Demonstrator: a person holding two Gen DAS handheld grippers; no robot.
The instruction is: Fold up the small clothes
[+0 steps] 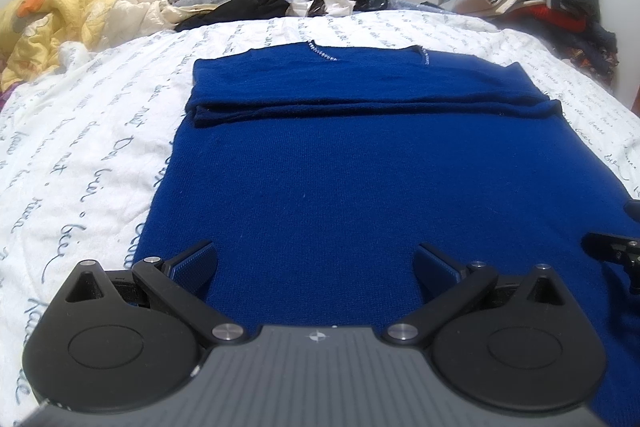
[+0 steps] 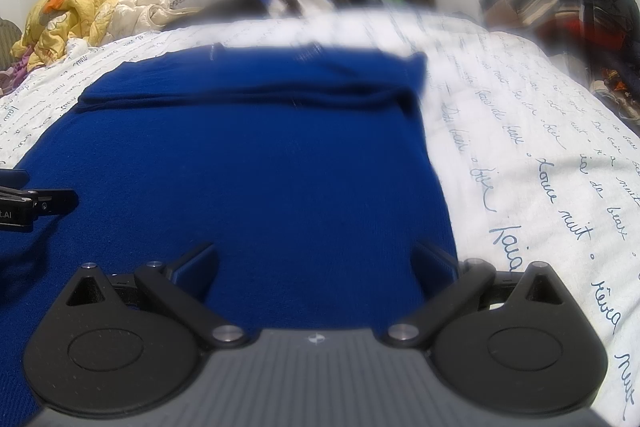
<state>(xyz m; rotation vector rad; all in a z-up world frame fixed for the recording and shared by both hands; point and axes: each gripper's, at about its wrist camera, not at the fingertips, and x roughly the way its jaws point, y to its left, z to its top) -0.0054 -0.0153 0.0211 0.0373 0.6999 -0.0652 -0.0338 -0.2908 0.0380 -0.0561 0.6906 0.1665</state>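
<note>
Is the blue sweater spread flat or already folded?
Partly folded: the blue sweater lies flat on the bed, sleeves folded across the chest.

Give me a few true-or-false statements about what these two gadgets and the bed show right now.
1. The blue sweater lies flat on the bedsheet. True.
2. The left gripper is clamped on the sweater. False: its jaws are open, holding nothing.
3. The right gripper is open too. True.
4. The sleeves hang out to the sides. False: they are folded across the chest.
5. The sheet is plain white. False: it carries handwriting-style print.
</note>
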